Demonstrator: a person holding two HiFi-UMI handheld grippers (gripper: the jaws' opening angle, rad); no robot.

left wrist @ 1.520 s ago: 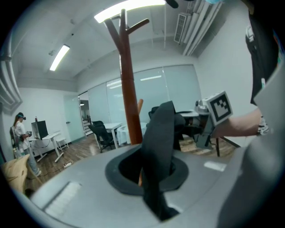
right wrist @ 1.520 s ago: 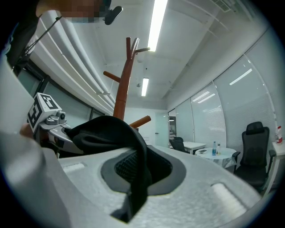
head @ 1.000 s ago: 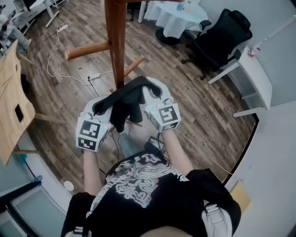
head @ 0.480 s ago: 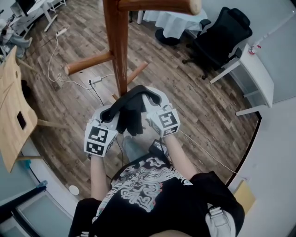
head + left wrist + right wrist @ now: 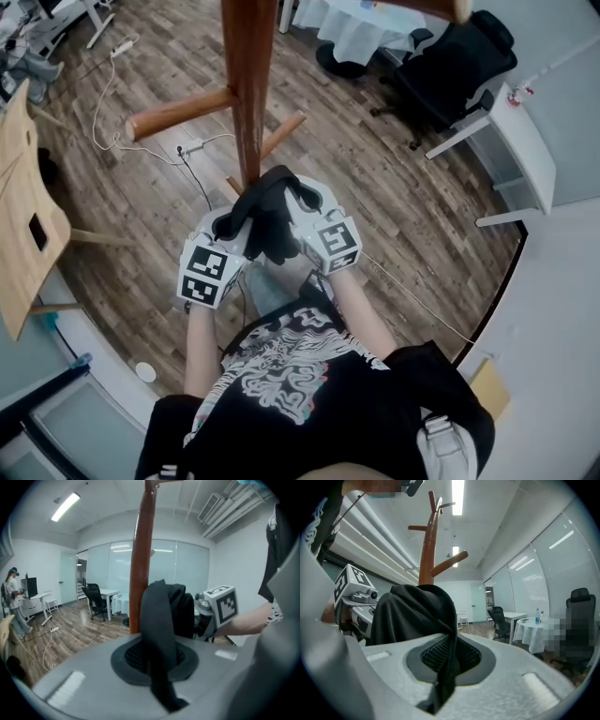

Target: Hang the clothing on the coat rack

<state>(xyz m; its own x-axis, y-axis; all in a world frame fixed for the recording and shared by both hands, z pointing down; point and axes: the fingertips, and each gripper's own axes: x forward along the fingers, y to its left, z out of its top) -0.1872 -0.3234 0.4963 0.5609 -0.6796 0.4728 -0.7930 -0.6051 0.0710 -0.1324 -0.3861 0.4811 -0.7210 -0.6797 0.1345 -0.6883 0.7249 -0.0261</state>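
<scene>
A black garment point(image 5: 265, 214) is stretched between my two grippers, right below the wooden coat rack pole point(image 5: 251, 84). My left gripper point(image 5: 225, 230) is shut on one end of the black garment point(image 5: 161, 634), the cloth pinched between its pads. My right gripper point(image 5: 298, 192) is shut on the other end of the black garment point(image 5: 440, 667). In the right gripper view the coat rack point(image 5: 427, 550) rises behind the cloth, with pegs point(image 5: 450, 563) branching off. The rack's feet point(image 5: 178, 108) spread on the floor ahead of the grippers.
A black office chair point(image 5: 450, 75) and a table with a white cloth point(image 5: 361, 33) stand at the upper right. A white desk point(image 5: 525, 141) is at the right, a wooden board point(image 5: 23, 216) at the left. Cables point(image 5: 112, 103) and a power strip lie on the wood floor.
Both grippers have lifted with the garment closer to the rack pole, and the head view has shifted so the pole looms larger.
</scene>
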